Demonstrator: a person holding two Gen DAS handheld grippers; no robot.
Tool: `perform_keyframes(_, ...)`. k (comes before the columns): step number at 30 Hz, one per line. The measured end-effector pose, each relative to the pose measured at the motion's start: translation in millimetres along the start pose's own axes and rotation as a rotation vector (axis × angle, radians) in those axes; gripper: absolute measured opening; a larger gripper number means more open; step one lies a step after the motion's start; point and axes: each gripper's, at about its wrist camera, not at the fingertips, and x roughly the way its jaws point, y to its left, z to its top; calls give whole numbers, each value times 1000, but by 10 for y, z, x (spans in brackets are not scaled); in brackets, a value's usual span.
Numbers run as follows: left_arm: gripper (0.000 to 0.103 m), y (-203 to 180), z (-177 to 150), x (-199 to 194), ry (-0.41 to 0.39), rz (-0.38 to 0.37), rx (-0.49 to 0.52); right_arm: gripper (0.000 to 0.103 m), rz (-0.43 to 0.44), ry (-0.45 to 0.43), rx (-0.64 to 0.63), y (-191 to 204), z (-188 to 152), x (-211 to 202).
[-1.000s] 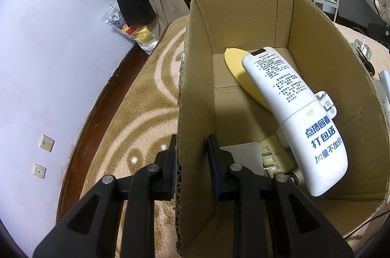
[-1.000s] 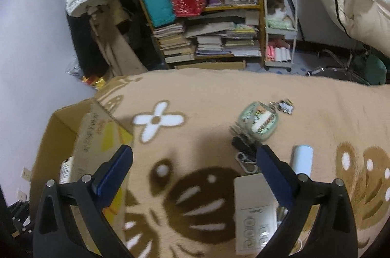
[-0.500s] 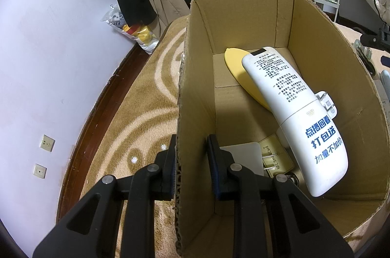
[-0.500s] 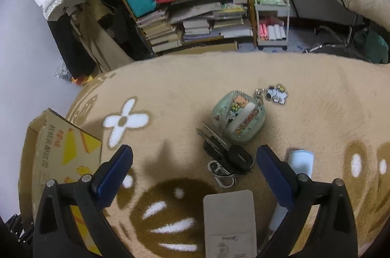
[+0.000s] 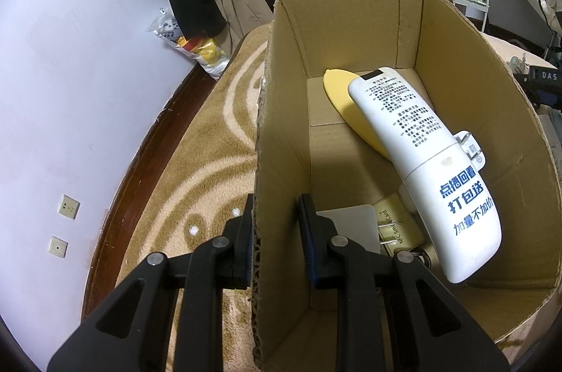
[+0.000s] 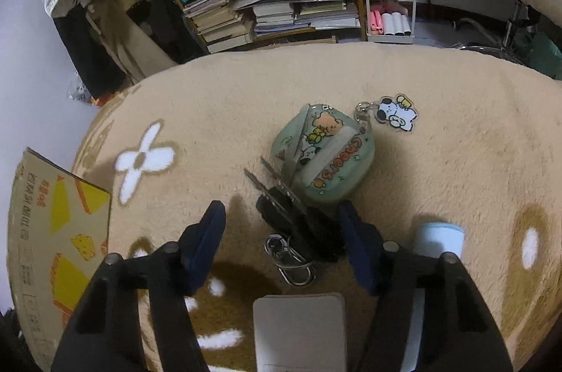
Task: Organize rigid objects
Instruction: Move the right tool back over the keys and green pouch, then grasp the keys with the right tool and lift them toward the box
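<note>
Black right gripper [image 6: 281, 240] has dropped lower, fingers wide, straddling the black key bunch [image 6: 298, 224] on the tan rug [image 6: 439, 161]; pickup looks imminent. Left gripper [image 5: 275, 231] stays clamped on the brown cardboard box wall [image 5: 277, 133], farther left.

Right gripper [image 6: 282, 231] open over tan rug [image 6: 439, 143], fingers either side of black keys [image 6: 298, 224] w/ metal clip [image 6: 291, 263]. Green pouch [image 6: 326, 157] touches keys on far side; dog charm [image 6: 395, 113] beyond it. White flat device [image 6: 298, 330] just below keys, pale blue tube [image 6: 439, 238] to their right, cardboard box [image 6: 52, 231] well left.
</note>
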Motion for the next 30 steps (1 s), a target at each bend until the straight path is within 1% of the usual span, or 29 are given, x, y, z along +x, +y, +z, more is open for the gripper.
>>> perform_keyframes(1,22,-9,-4,-3,1,0,0,61,-16,0,-8,4,-8,6)
perform_keyframes(3,22,-6,-6,2,1,1,1,32,-74,3,-21,-5,-13,25)
perform_keyframes(4,22,-14,-9,-4,0,2,1,29,-89,1,-19,-23,-19,19)
perform_keyframes(6,22,-12,-7,-1,1,1,0,20,-83,2,-20,-45,-20,0)
perform_keyframes(11,22,-16,-18,1,-3,2,-3,18,-102,-17,-51,-19,-24,-86)
perform_keyframes(12,22,-16,-20,4,-4,1,-5,15,-98,-25,-45,-13,-27,-122)
perform_keyframes(14,22,-20,-24,6,-5,0,-5,13,-97,-35,-37,-3,-24,-184)
perform_keyframes(16,22,-28,-30,3,-6,1,-5,13,-63,-57,-27,3,-23,-292)
perform_keyframes(18,22,-36,-31,-1,-6,5,-1,13,-49,-74,-26,32,-23,-391)
perform_keyframes(21,22,-48,-35,-3,-5,6,-1,13,-55,-94,-26,73,-15,-498)
perform_keyframes(24,22,-62,-35,-9,-5,6,0,13,-21,-131,5,98,-32,-653)
perform_keyframes(30,22,-53,-35,-6,-5,7,0,13,22,-177,24,206,-48,-854)
